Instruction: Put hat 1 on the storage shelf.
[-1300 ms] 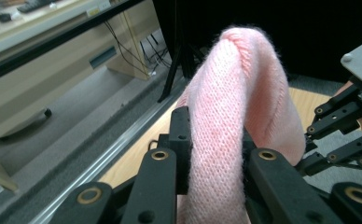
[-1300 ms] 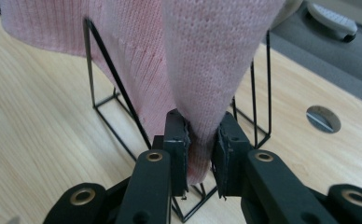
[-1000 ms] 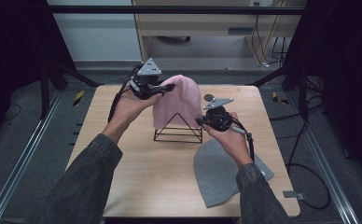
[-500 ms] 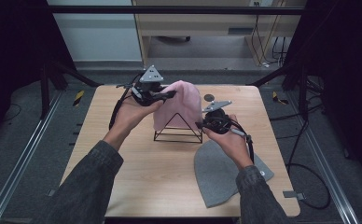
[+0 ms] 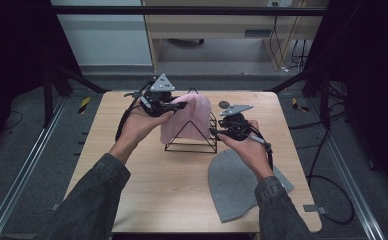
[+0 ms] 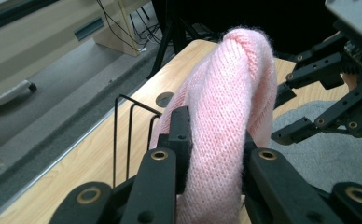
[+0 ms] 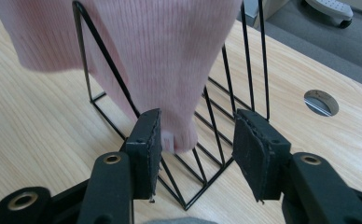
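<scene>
The left claw (image 5: 174,106) pinches the pink knit hat (image 5: 188,117) draped over the wire rack (image 5: 192,142) mid-counter, while the right claw (image 5: 217,132), spread, sits at its near-right corner, likely next to close on that hem and tug it down.

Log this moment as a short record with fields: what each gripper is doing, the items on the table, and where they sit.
left gripper: shut on the pink knit hat, holding it over the rack
right gripper: open, jaws on either side of the hat's lower corner, not gripping
black wire rack: standing at mid-table, the hat draped over its front triangle
grey hat: lying flat on the table near the right forearm
table: light wood, round cable hole near the far edge
</scene>
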Tool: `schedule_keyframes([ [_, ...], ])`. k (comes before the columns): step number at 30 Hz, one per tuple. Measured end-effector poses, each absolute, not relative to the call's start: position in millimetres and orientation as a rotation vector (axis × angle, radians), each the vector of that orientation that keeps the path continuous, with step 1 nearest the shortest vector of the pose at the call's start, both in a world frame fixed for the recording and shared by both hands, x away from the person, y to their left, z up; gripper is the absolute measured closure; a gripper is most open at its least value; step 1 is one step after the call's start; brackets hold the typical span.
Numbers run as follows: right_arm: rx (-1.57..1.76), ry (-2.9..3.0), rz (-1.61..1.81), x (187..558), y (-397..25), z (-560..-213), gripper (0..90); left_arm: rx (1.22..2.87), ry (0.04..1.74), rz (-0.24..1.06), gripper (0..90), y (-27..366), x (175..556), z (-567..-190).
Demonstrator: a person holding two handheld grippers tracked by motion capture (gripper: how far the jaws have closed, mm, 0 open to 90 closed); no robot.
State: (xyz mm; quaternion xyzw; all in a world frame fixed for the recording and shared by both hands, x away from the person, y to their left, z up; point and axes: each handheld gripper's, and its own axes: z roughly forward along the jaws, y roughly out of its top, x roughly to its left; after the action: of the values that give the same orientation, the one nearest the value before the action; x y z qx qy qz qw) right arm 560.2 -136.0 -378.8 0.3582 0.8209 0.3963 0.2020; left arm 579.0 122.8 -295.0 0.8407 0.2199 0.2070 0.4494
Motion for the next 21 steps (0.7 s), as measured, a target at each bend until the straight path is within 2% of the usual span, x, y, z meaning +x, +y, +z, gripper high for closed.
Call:
schedule_keyframes([
  [10, 0.975, 2.288, 1.096, 560.5, -130.2, -376.7, 53.1, 2.086, 0.552, 0.483, 77.1, 123.9, 581.1, -308.0],
  [21, 1.020, 2.270, 1.052, 554.1, -158.8, -377.3, 52.9, 2.090, 0.575, 0.462, 75.1, 127.8, 582.1, -328.9],
])
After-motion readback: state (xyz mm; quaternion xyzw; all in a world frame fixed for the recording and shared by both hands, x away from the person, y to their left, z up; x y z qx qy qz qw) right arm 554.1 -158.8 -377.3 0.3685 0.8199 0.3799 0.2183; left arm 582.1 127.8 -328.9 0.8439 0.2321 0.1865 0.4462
